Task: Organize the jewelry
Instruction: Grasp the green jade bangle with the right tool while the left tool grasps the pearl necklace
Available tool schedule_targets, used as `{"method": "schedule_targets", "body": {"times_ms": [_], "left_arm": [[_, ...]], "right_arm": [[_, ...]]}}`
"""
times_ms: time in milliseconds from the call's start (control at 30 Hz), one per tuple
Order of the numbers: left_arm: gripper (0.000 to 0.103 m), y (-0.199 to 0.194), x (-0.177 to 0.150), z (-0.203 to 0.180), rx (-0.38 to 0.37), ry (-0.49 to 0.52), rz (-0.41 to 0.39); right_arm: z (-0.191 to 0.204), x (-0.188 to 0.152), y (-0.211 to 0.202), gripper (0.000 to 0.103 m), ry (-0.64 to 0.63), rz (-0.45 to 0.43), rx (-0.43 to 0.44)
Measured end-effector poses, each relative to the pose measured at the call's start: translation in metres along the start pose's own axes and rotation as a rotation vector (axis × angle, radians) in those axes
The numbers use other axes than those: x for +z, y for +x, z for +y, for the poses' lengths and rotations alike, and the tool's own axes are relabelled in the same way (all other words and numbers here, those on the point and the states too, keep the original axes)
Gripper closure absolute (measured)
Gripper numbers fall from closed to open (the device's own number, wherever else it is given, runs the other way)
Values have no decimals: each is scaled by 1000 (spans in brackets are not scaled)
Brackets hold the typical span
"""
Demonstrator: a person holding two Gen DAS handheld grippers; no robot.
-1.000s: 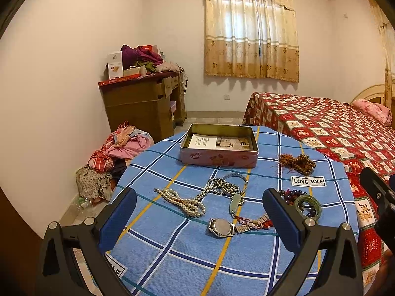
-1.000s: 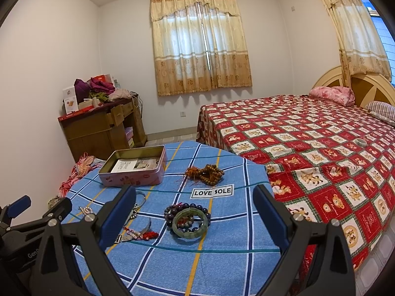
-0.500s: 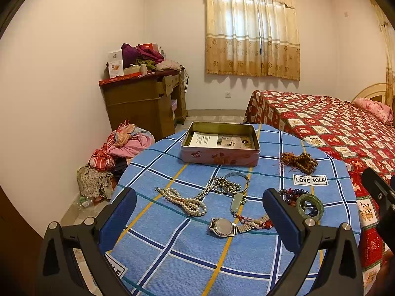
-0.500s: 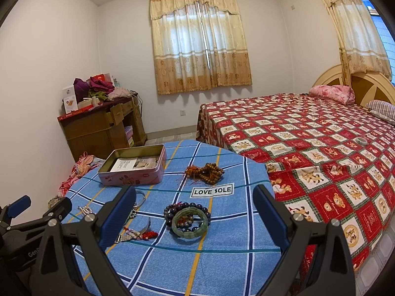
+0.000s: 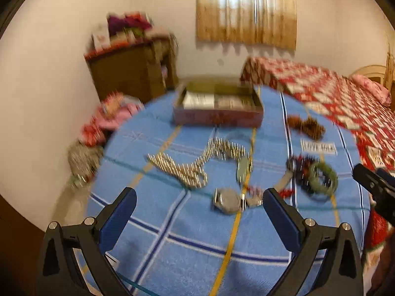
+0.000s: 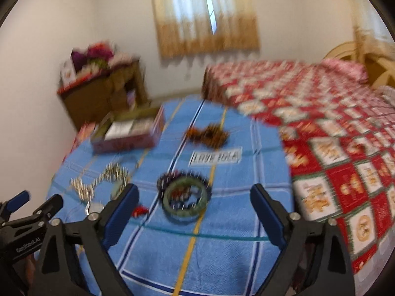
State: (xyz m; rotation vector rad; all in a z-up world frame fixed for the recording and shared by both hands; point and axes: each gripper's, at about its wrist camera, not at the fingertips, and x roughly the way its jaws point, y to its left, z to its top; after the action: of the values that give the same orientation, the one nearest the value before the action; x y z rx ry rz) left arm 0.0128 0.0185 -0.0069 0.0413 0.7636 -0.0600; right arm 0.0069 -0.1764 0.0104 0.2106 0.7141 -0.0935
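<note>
Right gripper [image 6: 192,212] jaws were closing, still apart and empty above the round green jade bangle [image 6: 185,198], lower-centre frame; the tangled dark bead bracelet [image 6: 163,181] could snag.

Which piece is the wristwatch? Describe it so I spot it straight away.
Start at the pink tin box at the far side of the blue checked tablecloth, then come straight toward the camera past the pearl necklace. The wristwatch lies nearest, beside the yellow stripe: the only piece with a flat round metal face rather than beads.
</note>
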Motion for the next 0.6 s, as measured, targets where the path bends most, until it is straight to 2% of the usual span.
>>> {"method": "schedule_targets", "body": {"times_ms": [67, 200, 400, 467, 500, 567, 600], "left_arm": [[1, 10, -4, 8, -31, -34, 47], [1, 19, -7, 15, -60, -81, 88], [1, 30, -8, 14, -31, -60, 116], [1, 33, -9, 15, -28, -57, 125], [1, 34, -9, 17, -28, -57, 126], [1, 37, -8, 20, -27, -60, 131], [1, 37, -8, 21, -28, -65, 132]], "right_arm": [[-6, 1, 14, 21, 20, 47, 8], [-4, 3, 41, 21, -9, 125, 37], [3, -3, 72, 22, -59, 212, 37], [1, -5, 79, 31, -58, 245, 29], [1, -5, 78, 34, -59, 230, 28], [-1, -3, 77, 60, -70, 216, 7], [-4, -2, 75, 65, -65, 215, 5]]}}
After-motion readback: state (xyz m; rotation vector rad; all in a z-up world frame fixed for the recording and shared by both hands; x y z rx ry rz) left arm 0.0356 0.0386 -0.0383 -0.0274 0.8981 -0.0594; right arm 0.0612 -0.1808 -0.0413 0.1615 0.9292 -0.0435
